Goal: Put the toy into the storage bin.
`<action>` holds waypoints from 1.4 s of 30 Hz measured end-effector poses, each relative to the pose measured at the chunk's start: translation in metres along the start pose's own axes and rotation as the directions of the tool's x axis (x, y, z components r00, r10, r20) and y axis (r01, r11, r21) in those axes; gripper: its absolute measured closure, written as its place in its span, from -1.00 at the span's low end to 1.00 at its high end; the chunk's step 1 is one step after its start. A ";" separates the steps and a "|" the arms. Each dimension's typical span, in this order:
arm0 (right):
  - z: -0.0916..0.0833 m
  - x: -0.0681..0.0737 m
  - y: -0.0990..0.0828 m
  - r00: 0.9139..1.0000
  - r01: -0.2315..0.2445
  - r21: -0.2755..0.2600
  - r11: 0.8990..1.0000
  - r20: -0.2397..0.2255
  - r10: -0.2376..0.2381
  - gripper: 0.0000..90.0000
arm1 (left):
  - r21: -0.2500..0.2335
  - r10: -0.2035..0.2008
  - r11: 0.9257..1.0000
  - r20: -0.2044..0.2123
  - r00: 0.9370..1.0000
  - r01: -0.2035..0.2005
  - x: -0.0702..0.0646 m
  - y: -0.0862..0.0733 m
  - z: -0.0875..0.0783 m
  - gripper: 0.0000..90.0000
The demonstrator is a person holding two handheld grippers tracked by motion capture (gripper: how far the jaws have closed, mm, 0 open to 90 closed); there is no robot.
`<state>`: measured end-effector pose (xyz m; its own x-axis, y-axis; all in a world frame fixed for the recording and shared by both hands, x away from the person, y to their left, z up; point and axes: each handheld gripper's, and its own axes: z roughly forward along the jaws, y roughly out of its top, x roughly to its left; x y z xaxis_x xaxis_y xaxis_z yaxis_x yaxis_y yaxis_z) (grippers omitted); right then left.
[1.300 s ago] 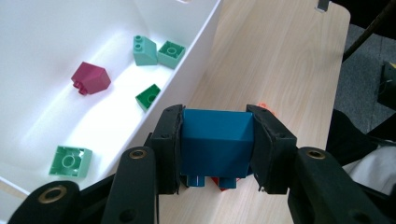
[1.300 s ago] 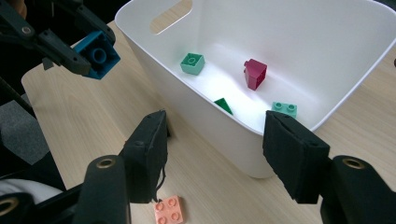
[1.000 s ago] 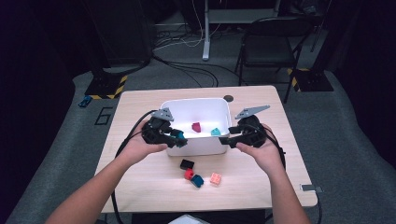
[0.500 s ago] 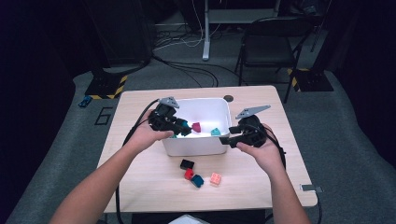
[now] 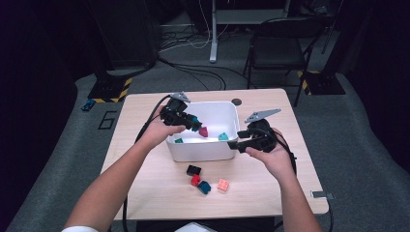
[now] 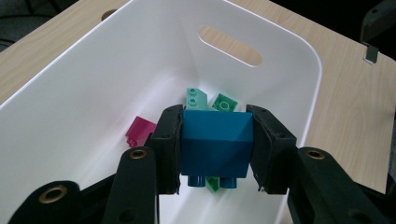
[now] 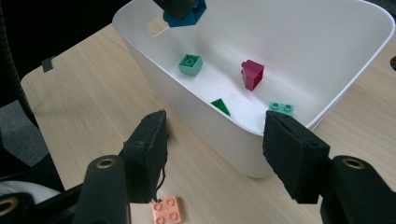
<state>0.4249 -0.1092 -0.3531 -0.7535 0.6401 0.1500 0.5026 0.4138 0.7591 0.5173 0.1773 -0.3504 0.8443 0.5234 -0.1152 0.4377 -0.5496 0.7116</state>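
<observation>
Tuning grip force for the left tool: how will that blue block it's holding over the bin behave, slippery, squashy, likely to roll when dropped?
The blue block looks like stiff moulded plastic, so the left tool probably won't squash it. Its smooth faces may be somewhat slippery, though the pads clamp flat sides. Being boxy, it should tumble briefly rather than roll in the white bin.

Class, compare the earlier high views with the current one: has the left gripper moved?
Yes. The left gripper, shut on the blue brick, has moved from the white bin's near-left corner out over its inside.
</observation>
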 end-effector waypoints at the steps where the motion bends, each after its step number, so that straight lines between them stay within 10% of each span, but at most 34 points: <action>1: 0.000 0.000 0.000 1.000 -0.001 0.001 1.000 0.000 0.001 -0.13 | 0.005 0.000 1.000 0.002 1.000 0.000 0.001 0.001 0.003 0.29; 30: -0.002 0.000 0.001 1.000 0.003 -0.009 1.000 -0.012 -0.003 -0.12 | 0.065 -0.013 0.998 -0.028 1.000 0.015 0.020 0.014 0.068 0.28; 42: -0.003 -0.001 0.000 1.000 -0.003 -0.008 1.000 -0.008 0.003 -0.13 | 0.040 0.019 0.999 -0.054 0.998 -0.017 0.012 0.017 0.047 0.17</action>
<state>0.4244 -0.1113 -0.3513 -0.7552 0.6362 0.1577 0.5017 0.4063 0.7637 0.5493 0.1434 -0.3725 0.8346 0.5471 -0.0640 0.4354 -0.5842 0.6850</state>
